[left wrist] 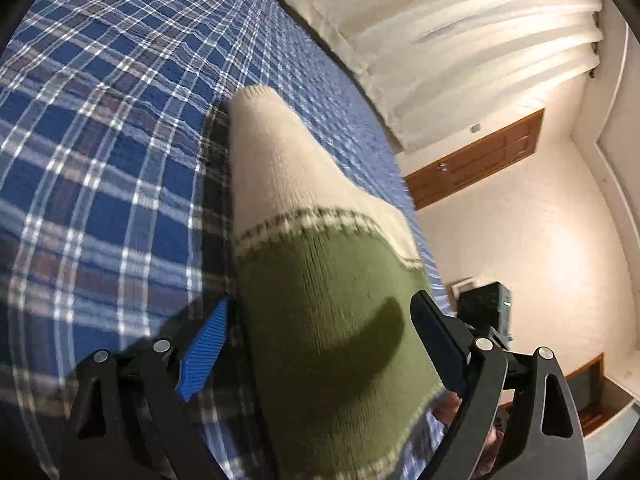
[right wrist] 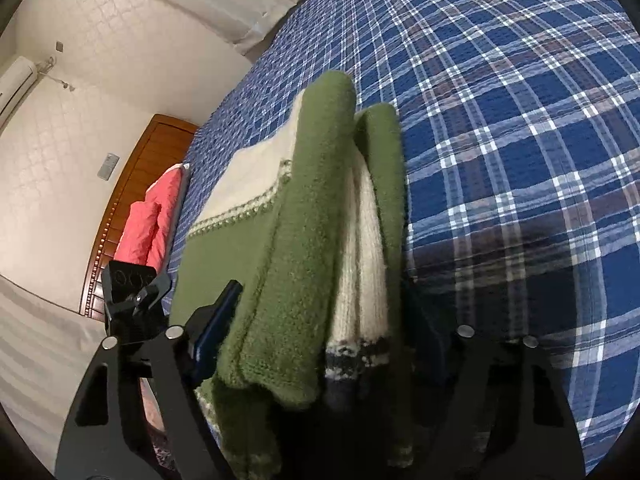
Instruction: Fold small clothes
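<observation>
Two grippers are on one sweater here, both working over the bed (left wrist: 100, 128) with its blue plaid cover stretching off to the far curtain (left wrist: 460, 32). Biggest thing in play after that is the sweater (left wrist: 332, 300) itself, green and cream knit, lifted off the cover and stretched between the two tools, its cream part reaching away toward the far side.

From the left wrist view, the left gripper (left wrist: 320, 344) has its jaws either side of the green panel and clamped on the cloth. From the right wrist view, the right gripper (right wrist: 320, 340) has its jaws closed on a thick bunch of green and cream layers, so several thicknesses are already stacked there.

My read on progress: partway through. The layers in the right grip suggest at least one fold is in, but the sweater is in the air, not laid flat, so the final fold and setting it down neatly remain. No finished pile shows anywhere.

Smaller items: a red pillow (right wrist: 152, 220) at the wooden headboard (right wrist: 132, 184), a wall air conditioner (right wrist: 16, 80).

Writing: none readable; the marks on the black mount (right wrist: 128, 280) are too blurred.
</observation>
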Motion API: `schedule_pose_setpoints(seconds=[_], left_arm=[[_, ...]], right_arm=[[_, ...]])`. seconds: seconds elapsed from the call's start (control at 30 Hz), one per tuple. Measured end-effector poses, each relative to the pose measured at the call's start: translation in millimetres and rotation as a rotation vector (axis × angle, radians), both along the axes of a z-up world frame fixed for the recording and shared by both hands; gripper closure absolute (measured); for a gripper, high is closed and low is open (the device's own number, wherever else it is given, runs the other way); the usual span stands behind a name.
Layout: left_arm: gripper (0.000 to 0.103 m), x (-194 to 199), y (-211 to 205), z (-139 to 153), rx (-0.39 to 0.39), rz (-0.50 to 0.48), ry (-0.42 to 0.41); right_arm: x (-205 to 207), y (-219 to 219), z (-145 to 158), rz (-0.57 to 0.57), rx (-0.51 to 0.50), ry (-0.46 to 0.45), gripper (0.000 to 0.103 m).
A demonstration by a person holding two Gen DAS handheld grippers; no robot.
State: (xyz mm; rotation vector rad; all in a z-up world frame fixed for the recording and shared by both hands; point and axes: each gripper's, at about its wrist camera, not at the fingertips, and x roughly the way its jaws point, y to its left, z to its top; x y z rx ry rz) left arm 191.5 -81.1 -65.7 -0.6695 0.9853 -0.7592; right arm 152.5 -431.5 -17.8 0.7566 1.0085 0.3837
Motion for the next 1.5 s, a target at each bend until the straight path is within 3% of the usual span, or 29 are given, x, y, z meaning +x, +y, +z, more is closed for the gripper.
schedule_pose_setpoints(seconds=[0.03, 0.07, 0.17, 0.23, 0.3, 0.43, 0.57, 0.7, 0.77, 0.9, 1.03, 1.13, 1.27, 1.3, 1.33, 1.37, 1.43, 1.5], left_arm=[[0.015, 2.4, -5.7, 0.1, 0.028, -0.009, -0.001], [0.015, 2.0, -13.5, 3.1, 0.066, -0.022, -0.023], [0.03, -2.6, -25.0, 9.9, 0.149, -0.018, -0.045], [0.044, -6.6, -17.8, 15.7, 0.144, -0.013, -0.046], [0.048, -12.1, -9.2, 24.0, 0.148, -0.019, -0.059], [0.049, -30.0, 15.6, 46.9, 0.168, 0.006, -0.115], [0.049, -47.4, 62.7, 62.6, 0.151, 0.021, -0.129], [0.049, -61.4, 91.4, 42.9, 0.201, 0.037, -0.102], [0.049, -60.1, 95.1, 23.3, 0.216, 0.055, -0.061], [0.037, -57.9, 106.5, 10.5, 0.128, 0.071, -0.021], [0.025, -79.8, 119.0, 19.3, 0.117, 0.057, -0.051], [0.021, -105.6, 133.0, 18.4, 0.075, 0.031, -0.054], [0.02, -124.4, 136.2, 3.9, 0.034, 0.004, 0.006], [0.02, -128.8, 134.9, 3.4, 0.049, 0.003, -0.015], [0.02, -134.1, 132.3, 4.5, 0.076, 0.004, -0.052], [0.021, -136.1, 130.2, 4.5, 0.093, 0.012, -0.055], [0.047, -133.9, 125.4, 2.8, 0.107, 0.033, -0.024], [0.058, -135.7, 129.6, 2.3, 0.089, 0.053, 0.009]], right_arm=[[1.2, 1.7, -0.4, -0.006, -0.005, 0.0, 0.036], [3.1, 4.4, -2.3, -0.003, 0.004, 0.002, 0.053], [3.7, 13.9, -4.3, -0.01, 0.008, -0.01, 0.062], [-0.3, 18.0, 0.8, -0.019, 0.019, -0.034, 0.065], [-4.7, 23.6, 9.8, -0.021, 0.028, -0.066, 0.067], [-9.3, 52.7, 30.5, 0.008, 0.056, -0.123, 0.068], [-12.8, 83.4, 29.3, 0.034, 0.143, -0.141, 0.068], [-9.7, 117.3, 3.9, 0.059, 0.182, -0.093, 0.068], [-7.5, 122.5, -10.2, 0.035, 0.183, -0.067, 0.067], [-8.8, 114.3, -17.7, -0.009, 0.238, -0.036, 0.056], [-29.4, 103.9, 2.0, -0.003, 0.149, -0.068, 0.03], [-46.6, 94.9, 6.9, 0.015, 0.083, -0.075, 0.027], [-64.7, 104.2, 5.5, 0.038, 0.08, -0.078, 0.024], [-65.0, 107.4, 4.9, 0.039, 0.075, -0.079, 0.024], [-64.9, 109.7, 3.1, 0.035, 0.072, -0.07, 0.026], [-64.0, 116.1, 1.7, 0.032, 0.076, -0.056, 0.041], [-60.1, 122.7, -4.5, 0.037, 0.103, -0.008, 0.067], [-65.1, 124.6, -3.7, 0.035, 0.112, -0.011, 0.077]])
